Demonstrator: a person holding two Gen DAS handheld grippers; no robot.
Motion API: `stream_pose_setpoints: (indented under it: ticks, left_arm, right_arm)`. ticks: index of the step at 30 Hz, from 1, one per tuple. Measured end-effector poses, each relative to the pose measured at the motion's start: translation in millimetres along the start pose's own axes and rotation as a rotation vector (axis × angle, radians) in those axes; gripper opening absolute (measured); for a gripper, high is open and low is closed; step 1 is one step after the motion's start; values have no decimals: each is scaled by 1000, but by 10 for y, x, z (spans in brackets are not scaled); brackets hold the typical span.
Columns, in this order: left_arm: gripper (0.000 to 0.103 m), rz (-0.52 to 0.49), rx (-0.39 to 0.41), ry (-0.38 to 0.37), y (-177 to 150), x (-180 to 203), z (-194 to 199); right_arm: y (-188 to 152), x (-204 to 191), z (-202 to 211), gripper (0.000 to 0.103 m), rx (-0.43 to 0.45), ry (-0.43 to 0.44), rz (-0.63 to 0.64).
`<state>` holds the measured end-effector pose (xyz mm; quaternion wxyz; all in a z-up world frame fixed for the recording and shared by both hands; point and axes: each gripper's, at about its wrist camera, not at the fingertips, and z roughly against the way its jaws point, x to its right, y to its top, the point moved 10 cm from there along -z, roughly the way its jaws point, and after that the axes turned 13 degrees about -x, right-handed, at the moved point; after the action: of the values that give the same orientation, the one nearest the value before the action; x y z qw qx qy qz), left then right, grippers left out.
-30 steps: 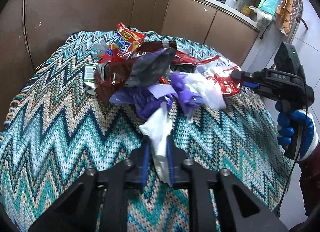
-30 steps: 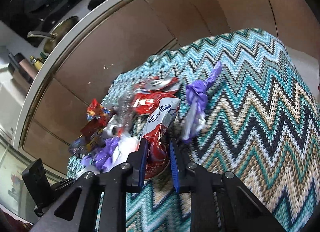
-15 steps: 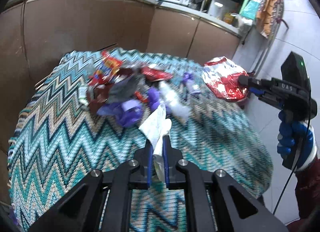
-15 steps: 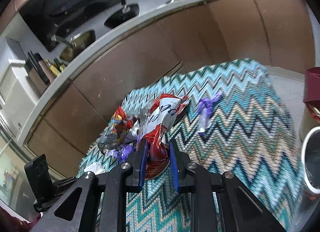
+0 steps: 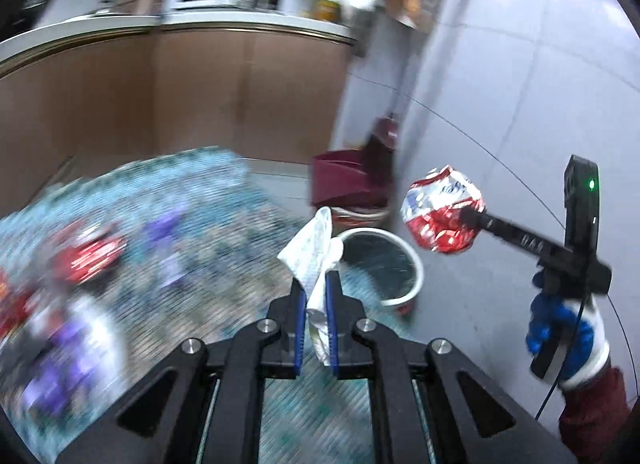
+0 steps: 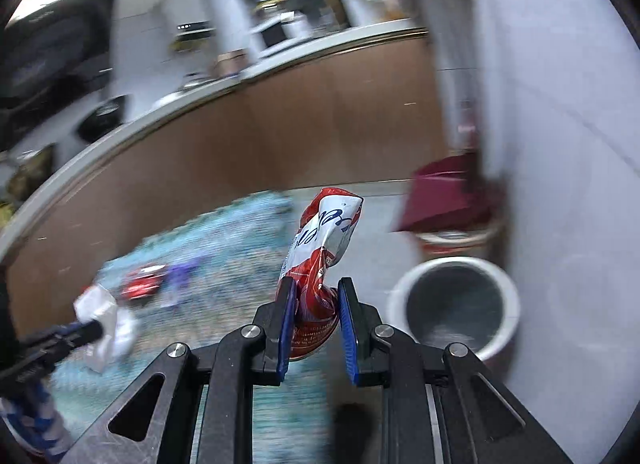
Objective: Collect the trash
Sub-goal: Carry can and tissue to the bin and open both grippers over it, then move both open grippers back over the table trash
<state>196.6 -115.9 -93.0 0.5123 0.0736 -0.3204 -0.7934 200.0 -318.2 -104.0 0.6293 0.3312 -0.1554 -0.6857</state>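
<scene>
Carrying trash toward the white bin (image 5: 404, 260) at centre frame, the left gripper (image 5: 316, 300) is pinching a white tissue (image 5: 314, 244) while the right gripper (image 6: 314, 304) is clamping a red-and-white snack wrapper (image 6: 324, 240); next, each probably needs positioning over the bin's mouth before releasing.

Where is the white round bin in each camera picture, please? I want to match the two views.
Left wrist view: the white bin stands on the floor just right of centre, behind the white wrapper.
Right wrist view: the bin is at lower right, right of the red and white bag.
Shared landmark: the dark red container behind the bin.
</scene>
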Motion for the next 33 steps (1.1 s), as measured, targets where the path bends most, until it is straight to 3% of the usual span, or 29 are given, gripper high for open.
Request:
stream_pose_setpoints:
  ticks: [4, 9, 18, 21, 25, 33]
  left_arm:
    - [9, -46, -63, -74, 439, 450, -670]
    - [9, -92, -133, -90, 905, 917, -1507]
    - [11, -74, -255, -71, 1242, 1136, -2663]
    - [14, -56, -287, -90, 1261, 1163, -2903]
    - [45, -31, -292, -109, 1290, 1152, -3016]
    - [48, -17, -254, -145, 1316, 1121, -2771]
  right_arm:
    - [38, 544, -219, 20, -2, -113, -73]
    - [86, 1113, -624, 20, -36, -202, -122]
    - [144, 1583, -1192, 21, -105, -256, -118]
    - [126, 1700, -1290, 22, -115, -255, -114]
    - [47, 1867, -1457, 30, -152, -278, -132]
    - [13, 1774, -1176, 36, -116, -299, -129]
